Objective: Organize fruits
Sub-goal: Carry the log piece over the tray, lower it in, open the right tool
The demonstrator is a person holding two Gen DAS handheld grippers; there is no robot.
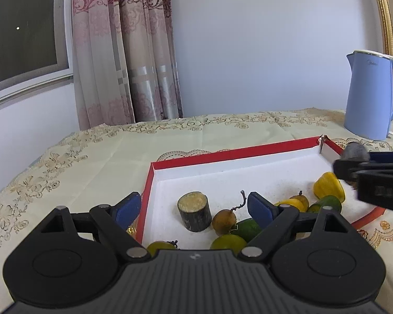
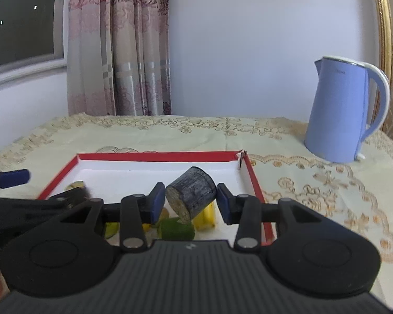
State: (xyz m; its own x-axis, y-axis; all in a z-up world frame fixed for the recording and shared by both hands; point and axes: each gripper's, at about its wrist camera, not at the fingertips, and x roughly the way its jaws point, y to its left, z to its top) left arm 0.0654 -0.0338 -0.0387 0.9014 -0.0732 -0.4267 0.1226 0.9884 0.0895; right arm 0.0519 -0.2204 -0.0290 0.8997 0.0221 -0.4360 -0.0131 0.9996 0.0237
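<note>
The red-rimmed tray (image 1: 233,154) holds a dark sugarcane stump (image 1: 194,212), yellow pepper (image 1: 328,186), green mangoes (image 1: 246,228) and a brown longan (image 1: 224,221). Over it, the right gripper (image 2: 190,201) clamps a tilted sugarcane piece (image 2: 192,193); the left gripper (image 1: 194,206) gapes wide, empty.

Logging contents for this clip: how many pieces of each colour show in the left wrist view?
Green fruits: 4
Yellow fruits: 2
Brown fruits: 2
Dark cylinders: 2, one in the right hand-held gripper
Total: 10
</note>
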